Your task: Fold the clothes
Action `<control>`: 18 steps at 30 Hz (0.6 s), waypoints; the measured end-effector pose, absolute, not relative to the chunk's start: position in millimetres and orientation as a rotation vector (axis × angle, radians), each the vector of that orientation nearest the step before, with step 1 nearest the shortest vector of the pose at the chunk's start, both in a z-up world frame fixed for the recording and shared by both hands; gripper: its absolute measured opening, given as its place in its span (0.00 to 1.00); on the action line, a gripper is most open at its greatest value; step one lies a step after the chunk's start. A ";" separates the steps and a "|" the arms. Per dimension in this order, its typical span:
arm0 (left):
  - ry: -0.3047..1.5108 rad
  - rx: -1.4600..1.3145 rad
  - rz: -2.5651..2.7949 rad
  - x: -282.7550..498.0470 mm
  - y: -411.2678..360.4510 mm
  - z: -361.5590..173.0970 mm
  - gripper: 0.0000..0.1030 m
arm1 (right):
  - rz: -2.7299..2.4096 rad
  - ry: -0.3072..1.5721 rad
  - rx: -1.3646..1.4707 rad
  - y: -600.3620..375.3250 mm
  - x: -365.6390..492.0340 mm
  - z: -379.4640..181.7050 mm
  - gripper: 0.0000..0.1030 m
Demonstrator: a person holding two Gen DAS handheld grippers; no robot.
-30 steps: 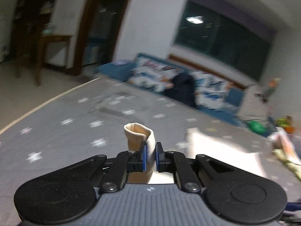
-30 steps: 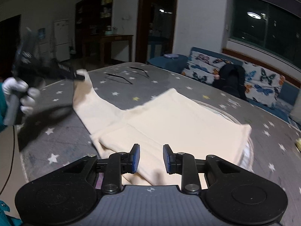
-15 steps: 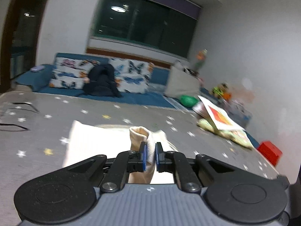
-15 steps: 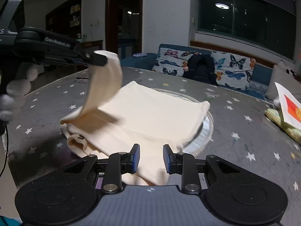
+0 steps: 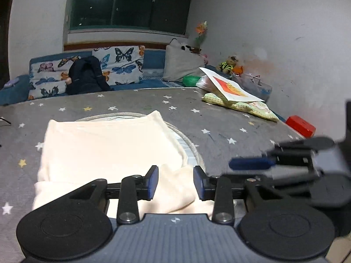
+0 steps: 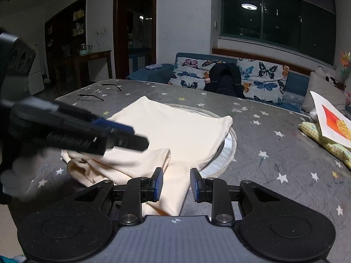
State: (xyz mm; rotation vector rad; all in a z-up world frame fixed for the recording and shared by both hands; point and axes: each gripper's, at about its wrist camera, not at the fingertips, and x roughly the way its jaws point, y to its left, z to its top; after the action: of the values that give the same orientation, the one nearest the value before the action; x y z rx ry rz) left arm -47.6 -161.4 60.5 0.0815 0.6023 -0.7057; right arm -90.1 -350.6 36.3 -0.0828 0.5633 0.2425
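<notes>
left gripper [image 5: 175,183] hovered low over the near edge of the cream garment [image 5: 105,144], jaws opening, a loose fold of cloth lying between the pads but not pinched. right gripper [image 6: 176,185] just beside it, jaws apart and holding nothing, cloth under the gap. garment lay folded flat on the grey star-print table cover [image 6: 274,153], partly over a round white ringed mat [image 6: 228,146]. farther right, a printed sheet [image 5: 232,87] on a green-yellow cloth [image 5: 248,107], then a red box [image 5: 300,126]. at the back, a butterfly-print sofa [image 6: 263,81] with a black backpack [image 6: 226,80] on it. no containers with visible contents.
</notes>
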 end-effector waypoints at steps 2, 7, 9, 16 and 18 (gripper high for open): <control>0.594 0.086 -0.669 -45.6 -145.1 59.3 0.34 | 0.257 0.556 -0.088 -345.6 -86.0 39.1 0.29; 0.630 0.040 -0.504 -22.8 -92.2 48.3 0.26 | 0.313 0.552 -0.108 -325.6 -65.2 38.8 0.29; 0.640 0.023 -0.443 -13.9 -74.0 44.9 0.24 | 0.333 0.565 -0.104 -317.7 -53.5 35.6 0.28; 0.680 0.078 -0.446 -5.0 -58.8 28.0 0.23 | 0.374 0.652 -0.109 -292.6 -17.3 10.1 0.28; 0.692 0.118 -0.443 -5.7 -60.5 19.7 0.25 | 0.374 0.688 -0.125 -289.6 -14.0 0.2 0.28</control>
State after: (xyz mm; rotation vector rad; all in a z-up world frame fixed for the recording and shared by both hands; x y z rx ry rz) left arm -5.7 -60.5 19.7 0.1176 0.6920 -0.4435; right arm -14.0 -289.6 0.2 -0.1245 0.6875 0.3736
